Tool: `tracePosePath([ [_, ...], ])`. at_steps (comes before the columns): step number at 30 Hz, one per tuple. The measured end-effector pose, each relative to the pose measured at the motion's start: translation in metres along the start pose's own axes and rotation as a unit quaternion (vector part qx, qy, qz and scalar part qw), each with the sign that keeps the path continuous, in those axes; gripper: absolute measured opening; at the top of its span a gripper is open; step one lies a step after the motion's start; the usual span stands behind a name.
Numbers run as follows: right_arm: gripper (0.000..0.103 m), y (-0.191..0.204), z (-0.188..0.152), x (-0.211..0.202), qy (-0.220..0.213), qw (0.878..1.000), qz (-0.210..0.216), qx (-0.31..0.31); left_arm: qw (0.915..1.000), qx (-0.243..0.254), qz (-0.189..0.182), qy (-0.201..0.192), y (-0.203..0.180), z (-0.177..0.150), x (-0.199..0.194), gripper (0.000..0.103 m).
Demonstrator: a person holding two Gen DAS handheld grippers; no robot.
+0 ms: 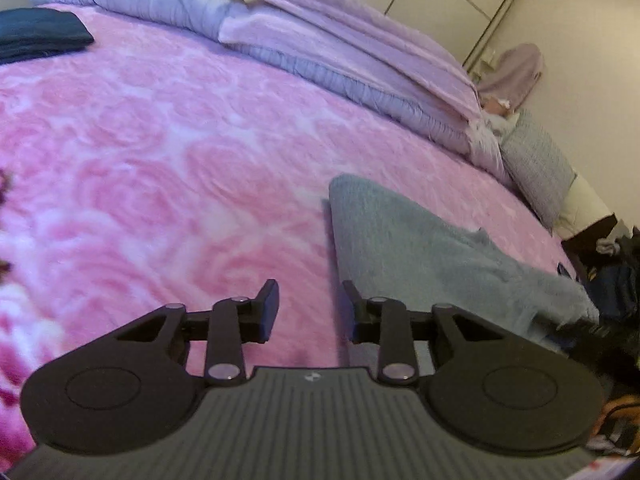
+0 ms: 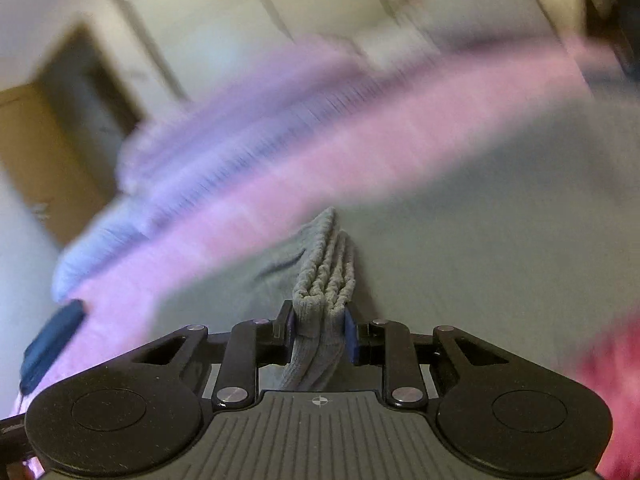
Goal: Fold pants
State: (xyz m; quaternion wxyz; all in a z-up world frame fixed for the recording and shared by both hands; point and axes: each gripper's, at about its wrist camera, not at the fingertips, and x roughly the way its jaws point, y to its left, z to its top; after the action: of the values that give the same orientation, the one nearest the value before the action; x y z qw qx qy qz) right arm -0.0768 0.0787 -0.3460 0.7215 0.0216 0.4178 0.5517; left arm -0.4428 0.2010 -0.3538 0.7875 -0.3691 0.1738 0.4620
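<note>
Folded dark cloth [image 1: 42, 36] sits at the far left edge of the pink rose-patterned bedspread [image 1: 160, 140], and from there a wide bare stretch of bedspread runs to the middle with nothing lying on it. Along the far side, pale lilac bedding [image 1: 320, 52] is heaped in a long ridge that closes off that edge. The left gripper [image 1: 310, 306] hovers over the near part of the bedspread, jaws apart and gripping nothing, its right finger just at the left edge of the grey pants [image 1: 420, 248]. The pants lie toward the right, near the bed's right edge. In the blurred right wrist view, the right gripper [image 2: 318, 332] is clenched on a bunched, ribbed hem of the grey pants [image 2: 324, 264], cloth pressed between both pads.
</note>
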Motion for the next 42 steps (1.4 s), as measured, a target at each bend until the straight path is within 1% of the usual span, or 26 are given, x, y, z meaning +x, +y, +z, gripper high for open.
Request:
tracePosePath([
  [1, 0.021, -0.01, -0.002, 0.003, -0.001, 1.0, -0.008, 0.022, 1.0, 0.001, 0.0, 0.003, -0.003, 0.0, 0.003, 0.023],
  [2, 0.021, -0.018, -0.005, -0.001, -0.014, 0.999, -0.001, 0.046, 1.0, 0.002, 0.001, 0.003, -0.005, 0.0, 0.004, 0.023],
  [3, 0.021, -0.016, -0.005, -0.005, -0.025, 0.998, 0.0, 0.049, 1.0, 0.004, 0.001, 0.003, -0.006, 0.001, 0.004, 0.023],
  [7, 0.021, 0.002, 0.003, -0.018, -0.078, 0.997, -0.005, 0.003, 0.9995, 0.031, 0.008, -0.005, -0.01, 0.005, 0.005, 0.023],
  [8, 0.021, 0.002, 0.006, -0.013, -0.07, 0.997, -0.014, -0.003, 0.9993, 0.036, 0.012, -0.003, -0.01, 0.005, 0.006, 0.023],
  [10, 0.025, -0.005, 0.002, 0.014, 0.0, 0.999, -0.048, -0.012, 0.9991, 0.036, 0.021, 0.008, -0.01, 0.005, 0.011, 0.023],
  [11, 0.028, -0.014, 0.0, 0.016, 0.018, 0.999, -0.051, 0.003, 0.999, 0.036, 0.024, 0.011, -0.009, 0.005, 0.013, 0.023],
  [12, 0.03, -0.015, 0.001, 0.015, 0.019, 0.999, -0.042, 0.009, 0.9988, 0.039, 0.026, 0.013, -0.01, 0.006, 0.014, 0.023],
  [13, 0.04, -0.013, 0.005, 0.014, 0.022, 0.999, -0.048, 0.002, 0.9984, 0.047, 0.028, 0.012, -0.011, 0.007, 0.015, 0.023],
  [14, 0.045, -0.009, 0.009, 0.012, 0.022, 0.998, -0.061, -0.01, 0.9978, 0.057, 0.031, 0.009, -0.013, 0.01, 0.015, 0.023],
  [15, 0.045, -0.007, 0.015, 0.005, 0.013, 0.997, -0.07, -0.023, 0.9973, 0.065, 0.033, 0.005, -0.015, 0.014, 0.017, 0.023],
  [18, 0.045, 0.014, 0.032, -0.006, -0.054, 0.991, -0.094, -0.079, 0.9954, 0.092, 0.024, -0.014, -0.025, 0.033, 0.025, 0.022],
  [20, 0.045, 0.032, 0.038, -0.003, -0.077, 0.985, -0.087, -0.13, 0.993, 0.114, 0.012, -0.026, -0.036, 0.046, 0.037, 0.021],
  [21, 0.045, 0.044, 0.039, 0.005, -0.08, 0.981, -0.08, -0.157, 0.9918, 0.124, 0.007, -0.03, -0.042, 0.052, 0.045, 0.02],
  [22, 0.039, 0.049, 0.041, 0.012, -0.08, 0.979, -0.073, -0.175, 0.9907, 0.132, 0.001, -0.032, -0.049, 0.057, 0.055, 0.02],
  [23, 0.026, 0.053, 0.041, 0.023, -0.079, 0.976, -0.062, -0.193, 0.9897, 0.14, -0.004, -0.031, -0.056, 0.061, 0.067, 0.019],
  [25, 0.007, 0.06, 0.038, 0.049, -0.066, 0.972, -0.049, -0.218, 0.9879, 0.152, -0.01, -0.028, -0.067, 0.066, 0.089, 0.018],
  [28, 0.005, 0.057, 0.034, 0.083, -0.048, 0.969, -0.057, -0.237, 0.9831, 0.182, 0.006, -0.014, -0.079, 0.066, 0.125, 0.018],
  [30, 0.005, 0.041, 0.027, 0.108, 0.004, 0.963, -0.102, -0.251, 0.9802, 0.195, 0.025, 0.021, -0.079, 0.059, 0.155, 0.017],
  [31, 0.005, 0.034, 0.022, 0.109, -0.01, 0.959, -0.105, -0.263, 0.9787, 0.2, 0.033, 0.034, -0.076, 0.053, 0.167, 0.017],
  [32, 0.005, 0.033, 0.018, 0.11, -0.019, 0.954, -0.106, -0.281, 0.9771, 0.21, 0.031, 0.021, -0.077, 0.049, 0.168, 0.017],
  [33, 0.005, 0.034, 0.016, 0.112, -0.018, 0.95, -0.107, -0.291, 0.9753, 0.218, 0.033, 0.019, -0.078, 0.048, 0.167, 0.017],
  [34, 0.005, 0.035, 0.016, 0.109, -0.014, 0.951, -0.108, -0.29, 0.9756, 0.216, 0.034, 0.02, -0.077, 0.048, 0.165, 0.017],
  [37, 0.005, 0.026, 0.022, 0.091, -0.011, 0.966, -0.094, -0.241, 0.981, 0.188, 0.038, 0.026, -0.074, 0.05, 0.15, 0.016],
  [39, 0.005, 0.028, 0.025, 0.06, -0.017, 0.973, -0.09, -0.211, 0.984, 0.174, 0.029, 0.021, -0.073, 0.047, 0.126, 0.016],
  [42, 0.005, 0.036, 0.015, 0.003, -0.034, 0.98, -0.043, -0.192, 0.9855, 0.168, 0.021, 0.011, -0.077, 0.033, 0.083, 0.016],
])
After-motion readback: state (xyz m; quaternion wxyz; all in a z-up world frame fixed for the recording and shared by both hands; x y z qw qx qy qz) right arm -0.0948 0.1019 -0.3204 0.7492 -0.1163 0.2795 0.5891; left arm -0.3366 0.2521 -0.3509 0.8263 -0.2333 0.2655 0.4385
